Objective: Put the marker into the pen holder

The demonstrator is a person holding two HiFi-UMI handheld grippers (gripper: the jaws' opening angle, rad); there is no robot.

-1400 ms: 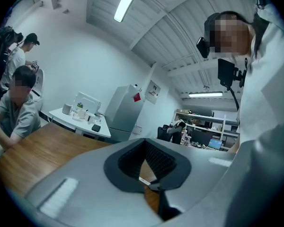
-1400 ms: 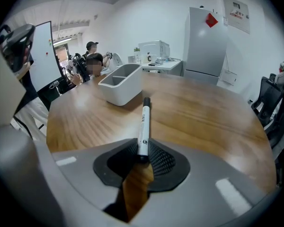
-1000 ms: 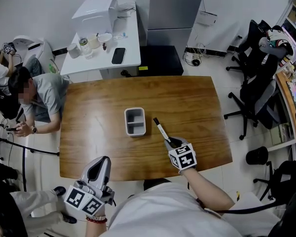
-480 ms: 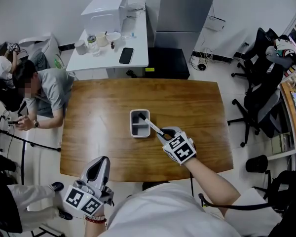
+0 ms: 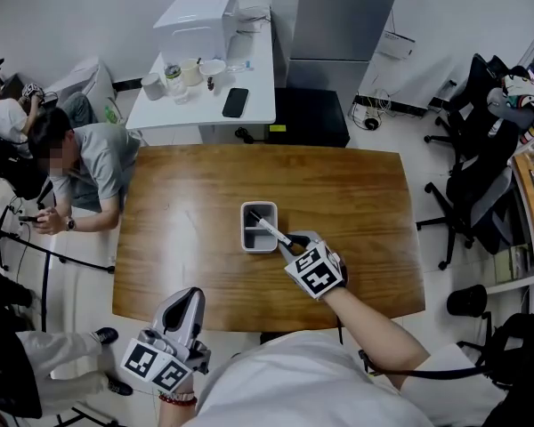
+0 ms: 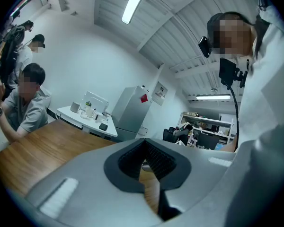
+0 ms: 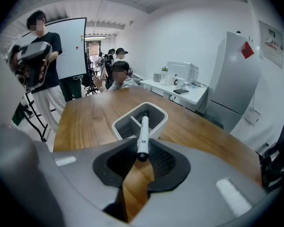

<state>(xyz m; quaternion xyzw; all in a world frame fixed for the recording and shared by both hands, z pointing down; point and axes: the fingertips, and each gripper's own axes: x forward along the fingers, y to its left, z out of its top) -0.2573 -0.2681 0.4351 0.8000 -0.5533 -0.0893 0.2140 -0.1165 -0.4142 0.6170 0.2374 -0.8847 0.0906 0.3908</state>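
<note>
A white marker with a black cap sticks out from my right gripper, whose jaws are opening while the pads still hold the marker's rear end. Its capped tip reaches over the white two-compartment pen holder in the middle of the wooden table. In the right gripper view the holder lies just ahead of the jaws, under the marker's tip. My left gripper hangs off the table's near edge, shut with nothing in it.
A person leans on the table's left end. A white side table with cups, a phone and a box stands beyond the far edge. Office chairs stand to the right. People and a whiteboard show at the left.
My right gripper has carried the marker left and away from me, from beside the holder to over it. The left gripper has stayed where it was.
</note>
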